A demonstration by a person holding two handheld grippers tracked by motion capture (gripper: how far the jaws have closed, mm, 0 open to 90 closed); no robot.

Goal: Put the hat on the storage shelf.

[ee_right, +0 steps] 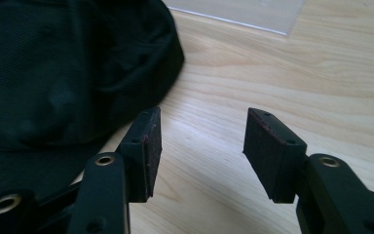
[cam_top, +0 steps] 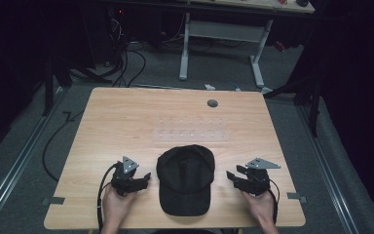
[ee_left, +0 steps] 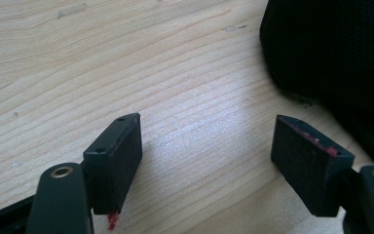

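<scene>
Left gripper [cam_top: 145, 179], black two-jaw tongs with a grey three-cornered plate on top, sits in the lower left of the high view, held from below by the person's left hand [cam_top: 116, 207]. Jaws spread wide, nothing between them. In the left gripper view the same tongs [ee_left: 207, 161] show bare wood grain in the gap; pads [ee_left: 121, 161] black, with traces of red at the edges. Tips rest low over the tabletop.

Right gripper [cam_top: 232, 176], same build, lower right of the high view, held by the right hand [cam_top: 262, 209]. Jaws also well apart and gripping nothing. In the right gripper view [ee_right: 202, 151] the gap again shows only wood.

Between the two tongs lies the black fabric baseball cap [cam_top: 185, 178], crown toward the middle of the frame, brim pointing to the bottom edge. Each gripper points inward at it, just beside it, not touching. In the left gripper view the cap [ee_left: 336, 53] fills the upper right corner, beyond the right-hand jaw. In the right gripper view it [ee_right: 63, 73] takes up the upper left, its edge close behind the left-hand jaw; contact there cannot be told.

Cap and tongs rest on a light wooden table [cam_top: 126, 122]. Just above the cap in the high view lies a clear flat plastic strip [cam_top: 192, 132]; its corner [ee_right: 243, 12] shows at the top of the right gripper view. A small round grey grommet [cam_top: 212, 103] sits near the table's far edge. Beyond, at the top of the frame, a white-legged desk frame [cam_top: 221, 34] stands on grey floor.
</scene>
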